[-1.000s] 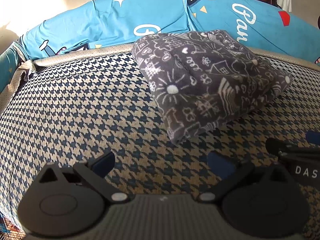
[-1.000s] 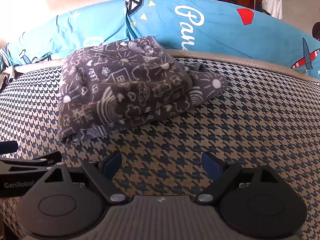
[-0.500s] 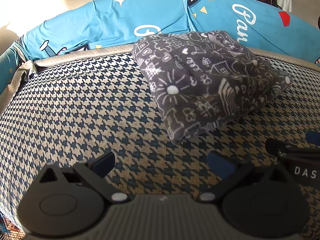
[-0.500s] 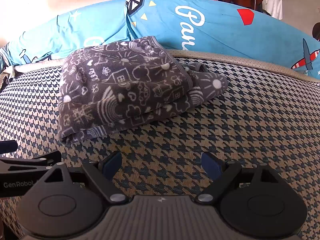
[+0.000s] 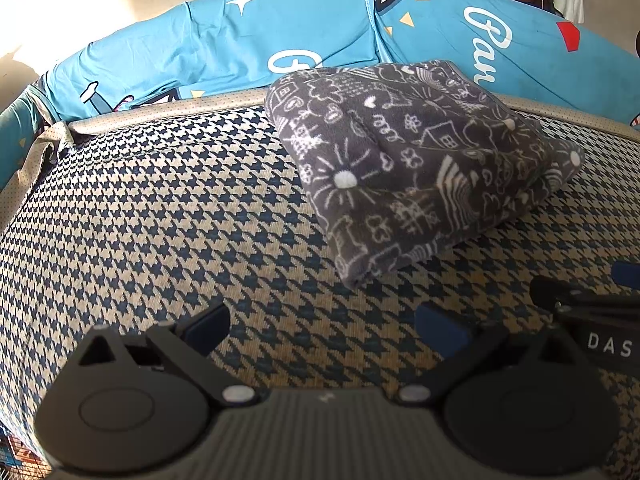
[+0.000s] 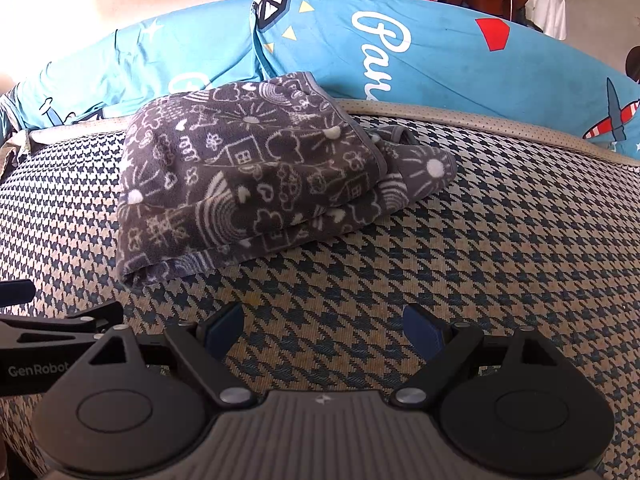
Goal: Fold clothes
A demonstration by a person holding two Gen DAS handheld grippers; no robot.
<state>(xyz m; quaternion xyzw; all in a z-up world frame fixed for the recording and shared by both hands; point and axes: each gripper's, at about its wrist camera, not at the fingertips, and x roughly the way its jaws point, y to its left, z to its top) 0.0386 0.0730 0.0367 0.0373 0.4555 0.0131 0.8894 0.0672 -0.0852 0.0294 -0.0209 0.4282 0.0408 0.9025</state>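
**Folded fleece at rest, both grippers held wide**

Nothing is seen to have moved since the earlier frames: the cloth, both grippers and the background are found exactly where they were.

A grey fleece garment (image 5: 416, 172), fuzzy and printed with white doodles of houses, suns, hearts and flowers, is laid folded into a thick, soft-edged bundle on a houndstooth-woven cushion (image 5: 160, 216) in navy and beige. It is placed toward the back of the cushion, close to a smooth, bright blue printed pillow cover (image 5: 248, 44) that is bordered below by a beige perforated piping strip (image 6: 480, 118).

The left gripper (image 5: 320, 324) is held with its blue-padded fingers spread wide over bare cushion, nothing between them. The right gripper (image 6: 324, 328) is likewise kept wide apart and empty, clear of the fleece.

From the left wrist view the bundle is shown to the right, its rounded folded corner nearest. From the right wrist view it is shown to the left, and only there are the stacked layers, a stitched hem and a loose tail at its right end revealed, along with a red-and-white aeroplane print (image 6: 612, 116) on the cover.
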